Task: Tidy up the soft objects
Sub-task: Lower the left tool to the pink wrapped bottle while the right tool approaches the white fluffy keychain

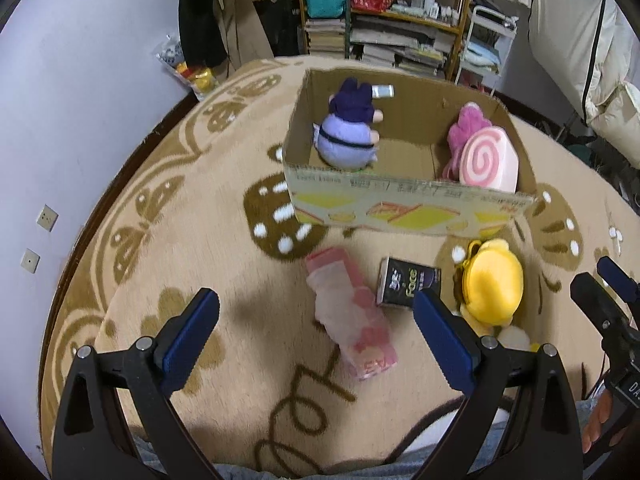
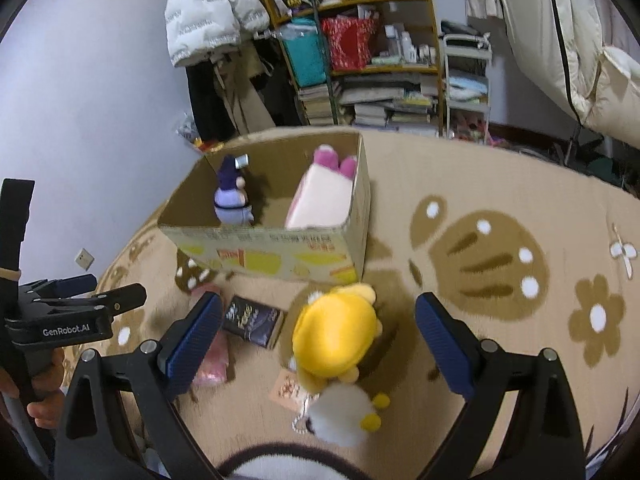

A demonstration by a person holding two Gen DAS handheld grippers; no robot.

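Landmark: open brown cardboard box [image 1: 404,204] on beige patterned carpet [image 1: 180,248].

Inside box, left end: purple plush doll [image 1: 350,132]. Right end: pink swirl-roll plush cushion [image 1: 488,160].

Before box, left to right: pink wrapped packet [image 1: 352,312], black printed carton [image 1: 406,284], yellow plush toy [image 2: 336,340].

Left gripper [image 1: 316,320]: jaws spread, empty, above packet.

Right gripper [image 2: 318,324]: jaws spread, straddling yellow plush toy, no contact visible.

A tan rug [image 1: 168,240] with brown flower and butterfly patterns covers the floor. A dark packet [image 1: 408,283] lies on it. Behind, a shelf [image 2: 380,68] holds stacked books [image 2: 384,104], a red bag [image 2: 350,42] and a teal bag [image 2: 306,58]. A white puffer jacket [image 2: 208,12] hangs against the lavender wall [image 1: 92,80].
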